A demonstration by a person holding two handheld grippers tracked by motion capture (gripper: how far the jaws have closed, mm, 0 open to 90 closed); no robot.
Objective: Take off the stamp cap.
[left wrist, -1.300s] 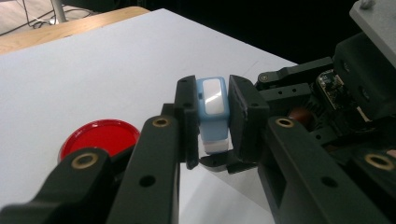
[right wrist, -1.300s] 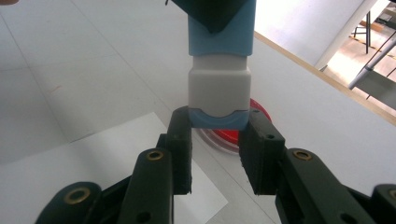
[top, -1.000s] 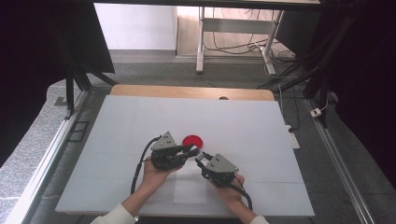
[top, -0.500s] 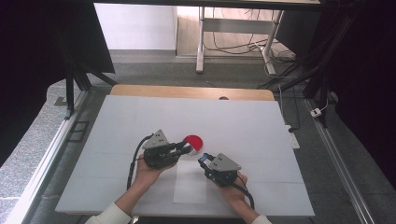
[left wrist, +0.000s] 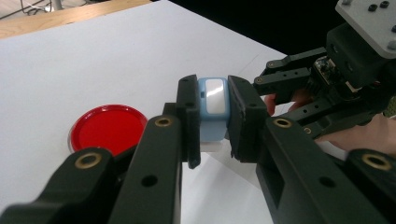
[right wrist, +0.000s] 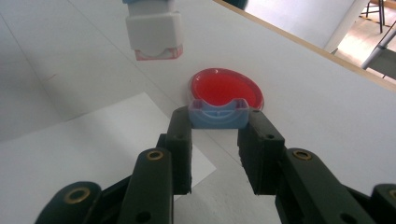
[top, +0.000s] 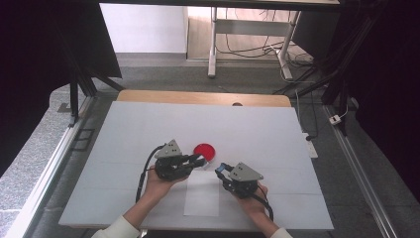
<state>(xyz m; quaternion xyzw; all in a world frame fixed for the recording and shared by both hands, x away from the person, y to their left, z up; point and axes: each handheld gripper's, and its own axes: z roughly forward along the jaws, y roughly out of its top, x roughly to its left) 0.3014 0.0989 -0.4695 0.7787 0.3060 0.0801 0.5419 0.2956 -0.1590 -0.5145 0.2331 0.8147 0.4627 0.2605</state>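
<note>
Looks like a stamp job: left gripper (left wrist: 212, 116) is clamped on the pale blue plastic stamp body (left wrist: 212, 109), right gripper (right wrist: 217, 128) pinches its blue cap (right wrist: 218, 113), both just near of the round red ink pad (top: 204, 150). Dab straight down, then press squarely on the white paper sheet (top: 201, 198).
</note>
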